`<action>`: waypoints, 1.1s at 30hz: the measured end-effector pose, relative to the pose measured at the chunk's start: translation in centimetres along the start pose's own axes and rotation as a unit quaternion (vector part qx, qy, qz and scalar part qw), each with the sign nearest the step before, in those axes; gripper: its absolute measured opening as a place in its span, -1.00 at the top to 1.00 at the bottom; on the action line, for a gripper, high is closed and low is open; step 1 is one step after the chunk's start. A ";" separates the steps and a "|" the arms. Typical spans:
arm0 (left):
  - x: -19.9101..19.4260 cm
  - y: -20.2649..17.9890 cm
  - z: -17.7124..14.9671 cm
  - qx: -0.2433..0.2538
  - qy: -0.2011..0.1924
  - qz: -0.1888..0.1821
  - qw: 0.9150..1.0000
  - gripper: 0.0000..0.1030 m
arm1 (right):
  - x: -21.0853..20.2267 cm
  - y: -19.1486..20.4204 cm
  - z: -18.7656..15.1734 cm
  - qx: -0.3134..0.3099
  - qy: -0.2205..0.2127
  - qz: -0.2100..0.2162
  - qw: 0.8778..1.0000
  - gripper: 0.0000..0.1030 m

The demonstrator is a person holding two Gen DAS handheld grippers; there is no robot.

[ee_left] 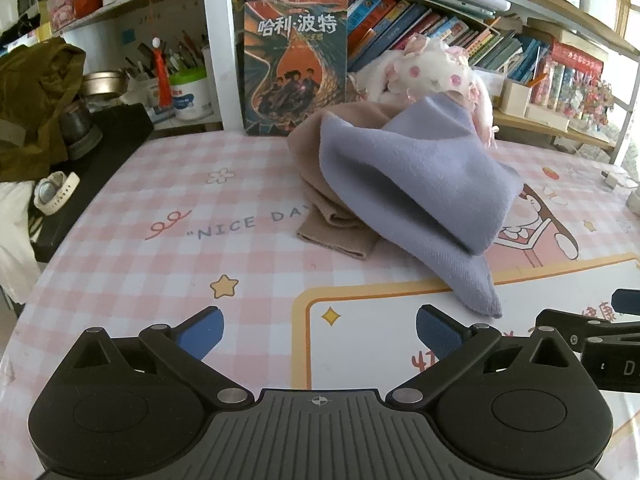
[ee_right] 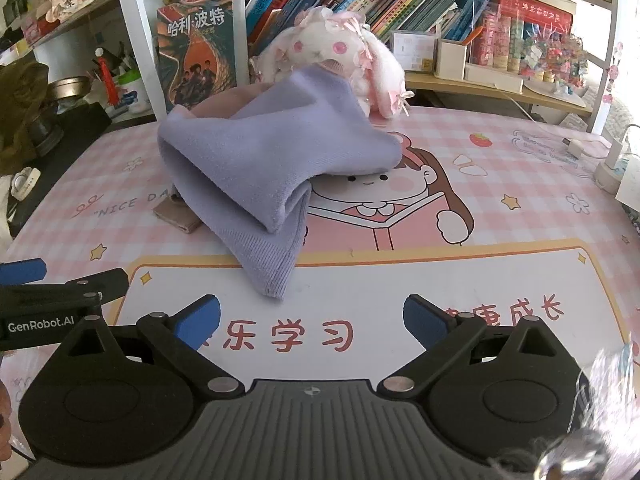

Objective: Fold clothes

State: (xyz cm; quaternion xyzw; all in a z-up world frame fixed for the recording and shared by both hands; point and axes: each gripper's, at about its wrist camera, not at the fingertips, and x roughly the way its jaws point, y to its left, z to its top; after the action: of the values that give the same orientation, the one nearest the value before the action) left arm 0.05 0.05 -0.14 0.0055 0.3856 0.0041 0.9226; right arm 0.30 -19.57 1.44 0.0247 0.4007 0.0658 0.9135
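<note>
Where lilac cloth (ee_right: 256,168) heaps, plush doll (ee_right: 340,52) & book (ee_right: 196,48) crowd behind.

Pink checked table mat (ee_left: 132,264), white bookshelf (ee_right: 496,88) behind (crammed with books), daylight at right.

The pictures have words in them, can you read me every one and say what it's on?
"哈利·波特": big book standing against the shelf.
"NICE DA": pink checked table mat; lilac cloth hides the rest.
"乐学习" and "康成长": mat's white panel.
"GenRobot.AI": left gripper, seen from the right wrist.
Shelf book spines: too small to read.
</note>
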 end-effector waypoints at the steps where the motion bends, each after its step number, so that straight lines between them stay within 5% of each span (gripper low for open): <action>1: 0.0 0.0 0.1 0.000 0.001 0.000 1.000 -1.00 | 0.0 -0.1 0.0 0.000 0.000 0.000 1.000 -0.92; 33: 0.5 0.3 0.4 -0.003 0.012 -0.006 1.000 -1.00 | 0.3 0.3 0.4 -0.007 -0.001 -0.002 1.000 -0.93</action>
State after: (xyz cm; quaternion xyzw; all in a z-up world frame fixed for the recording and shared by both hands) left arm 0.68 0.30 -0.22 0.0008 0.3966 0.0001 0.9180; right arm 0.74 -19.26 1.55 0.0182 0.3990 0.0670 0.9143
